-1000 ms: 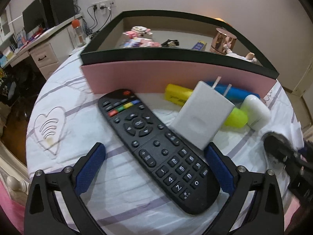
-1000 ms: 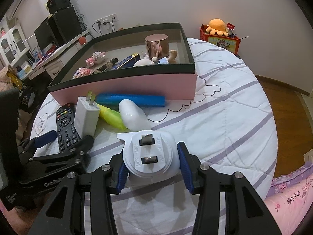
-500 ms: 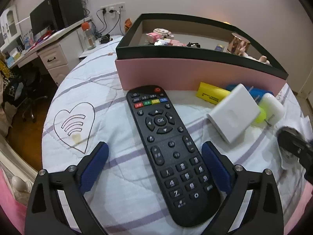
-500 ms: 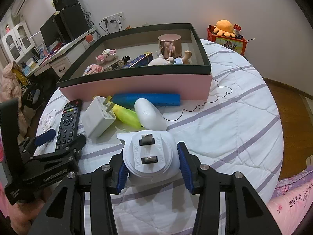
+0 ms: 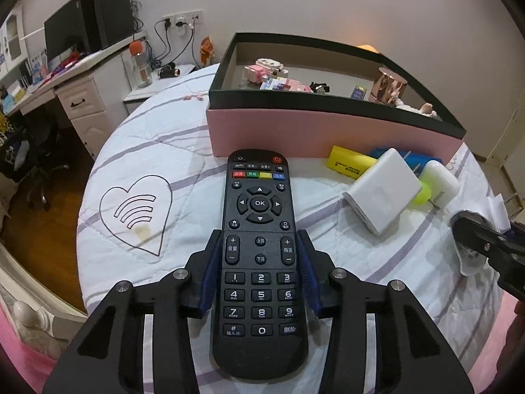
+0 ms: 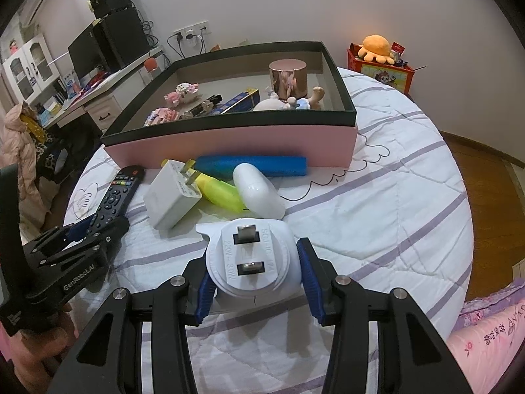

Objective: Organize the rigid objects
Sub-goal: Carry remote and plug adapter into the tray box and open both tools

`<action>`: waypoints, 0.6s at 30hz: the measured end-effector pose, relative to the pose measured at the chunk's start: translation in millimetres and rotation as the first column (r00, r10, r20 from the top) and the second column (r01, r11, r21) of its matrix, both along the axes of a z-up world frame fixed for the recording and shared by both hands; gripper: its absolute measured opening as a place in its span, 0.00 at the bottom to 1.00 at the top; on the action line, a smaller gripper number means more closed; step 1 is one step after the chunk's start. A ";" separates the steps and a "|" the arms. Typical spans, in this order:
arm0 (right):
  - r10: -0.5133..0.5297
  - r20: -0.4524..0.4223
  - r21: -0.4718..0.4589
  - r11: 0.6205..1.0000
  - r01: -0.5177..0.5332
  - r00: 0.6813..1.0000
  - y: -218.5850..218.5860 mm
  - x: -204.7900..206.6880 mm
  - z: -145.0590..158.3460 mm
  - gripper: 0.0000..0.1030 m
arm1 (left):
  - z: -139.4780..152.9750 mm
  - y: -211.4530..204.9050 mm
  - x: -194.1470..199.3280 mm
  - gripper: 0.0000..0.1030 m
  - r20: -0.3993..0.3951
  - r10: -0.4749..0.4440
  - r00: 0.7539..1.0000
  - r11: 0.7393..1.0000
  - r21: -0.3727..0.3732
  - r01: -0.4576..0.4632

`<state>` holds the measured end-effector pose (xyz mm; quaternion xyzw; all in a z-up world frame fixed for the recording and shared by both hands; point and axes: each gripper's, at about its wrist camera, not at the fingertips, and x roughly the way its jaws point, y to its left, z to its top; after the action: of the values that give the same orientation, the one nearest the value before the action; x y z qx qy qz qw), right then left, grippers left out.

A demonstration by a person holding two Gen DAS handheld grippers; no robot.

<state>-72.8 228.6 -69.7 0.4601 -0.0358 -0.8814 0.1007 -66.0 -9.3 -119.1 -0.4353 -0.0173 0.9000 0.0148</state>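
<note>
Remote (image 5: 259, 229) lies before the box (image 5: 328, 131), charger (image 5: 382, 195) right.

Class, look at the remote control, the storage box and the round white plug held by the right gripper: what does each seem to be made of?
Remote control: matte black plastic body, probably rubbery keys, as they look raised with printed legends. Storage box: likely cardboard, with flat pink walls and a thin dark rim. Round white plug: smooth, slightly glossy plastic with moulded lettering and two shiny metal prongs.

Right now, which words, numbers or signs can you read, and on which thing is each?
"OK", digits "0" to "9": remote control.
"220V~ 3.0W": round white plug.
"GenRobot.AI": left gripper.
Yellow box print: too small.
White charger label: blurred.
</note>
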 end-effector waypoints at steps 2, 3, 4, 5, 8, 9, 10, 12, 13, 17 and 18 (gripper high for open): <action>-0.002 -0.002 0.000 1.000 0.002 1.000 -0.3 1.5 1.4 0.46 | 4.2 -1.1 4.2 0.43 -0.012 -0.003 1.000 1.000 -0.002 0.003; -0.003 -0.003 0.000 1.000 0.003 1.000 0.0 2.2 2.1 0.46 | 7.4 -2.6 6.7 0.43 -0.019 -0.004 1.000 1.000 -0.001 0.004; -0.004 -0.003 -0.001 1.000 0.004 1.000 0.1 2.6 2.4 0.46 | 9.1 -4.3 9.6 0.43 -0.023 -0.004 1.000 1.000 0.002 0.004; -0.005 -0.002 -0.001 1.000 0.005 1.000 0.4 3.3 2.8 0.46 | 12.1 -5.9 11.7 0.43 -0.026 -0.004 1.000 1.000 0.006 0.004; -0.003 -0.003 -0.004 1.000 0.003 1.000 0.5 4.4 3.6 0.46 | 21.4 -8.8 15.3 0.43 -0.038 -0.007 0.999 1.000 0.008 0.007; -0.002 -0.003 -0.006 1.000 0.002 1.000 0.3 5.0 4.7 0.46 | 25.6 -9.6 16.5 0.43 -0.041 -0.010 0.999 1.000 0.013 0.011; -0.001 -0.004 -0.006 1.000 0.001 1.000 -0.2 5.3 5.9 0.46 | 28.9 -10.4 17.4 0.43 -0.045 -0.013 0.999 1.000 0.017 0.013; 0.002 -0.008 -0.011 1.000 -0.002 1.000 -0.2 6.3 11.1 0.46 | 39.2 -11.1 19.3 0.43 -0.061 -0.019 0.998 1.000 0.020 0.020; 0.004 -0.012 -0.015 1.000 -0.004 1.000 0.3 6.5 14.6 0.46 | 46.6 -11.6 20.1 0.43 -0.071 -0.024 0.997 0.999 0.025 0.026; 0.014 -0.036 -0.031 0.999 -0.015 0.999 2.6 4.7 34.0 0.46 | 69.6 -11.7 12.0 0.43 -0.097 -0.049 0.994 0.998 0.039 0.053; 0.018 -0.047 -0.029 0.999 -0.020 0.999 2.8 2.4 40.1 0.46 | 75.1 -11.3 5.9 0.43 -0.100 -0.057 0.993 0.997 0.043 0.062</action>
<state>-70.4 231.4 -29.6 0.4383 -0.0420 -0.8902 0.1165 -60.1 -20.6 -44.0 -0.3901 -0.0243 0.9190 0.0524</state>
